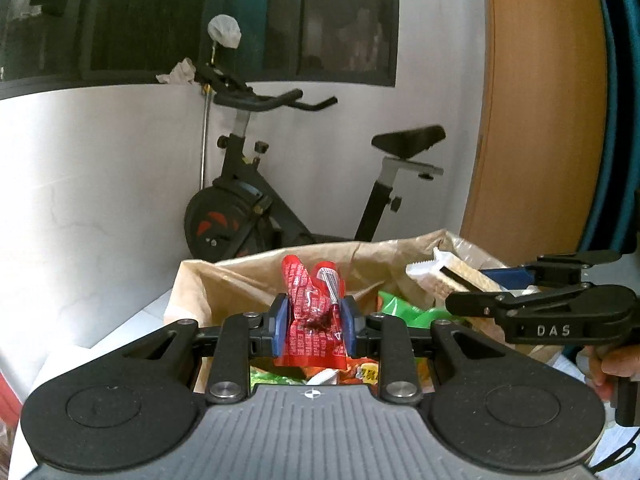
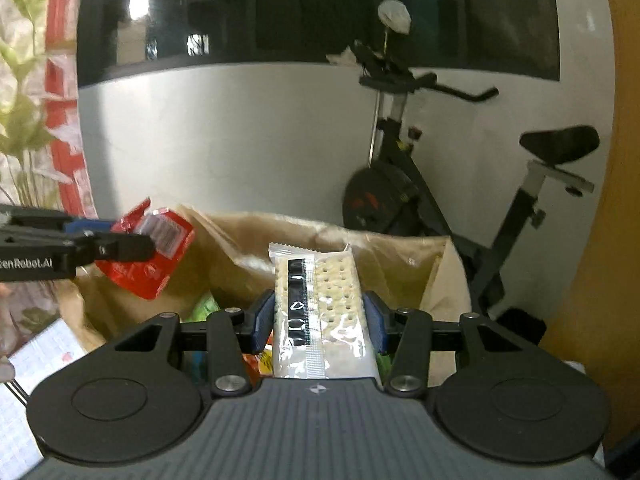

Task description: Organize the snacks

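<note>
My left gripper (image 1: pixel 313 322) is shut on a red snack packet (image 1: pixel 314 312) and holds it above an open brown paper bag (image 1: pixel 240 276). My right gripper (image 2: pixel 319 316) is shut on a clear packet of crackers (image 2: pixel 320 304) with a black stripe, held above the same bag (image 2: pixel 400 256). The right gripper with the crackers (image 1: pixel 448 276) shows at the right of the left wrist view. The left gripper with the red packet (image 2: pixel 148 256) shows at the left of the right wrist view. Green and orange snack packets (image 1: pixel 400 308) lie inside the bag.
An exercise bike (image 1: pixel 280 200) stands against the white wall behind the bag; it also shows in the right wrist view (image 2: pixel 440 200). A wooden door (image 1: pixel 540 120) is at the right. A dark window (image 1: pixel 200 20) runs above. A patterned curtain (image 2: pixel 32 120) hangs at the left.
</note>
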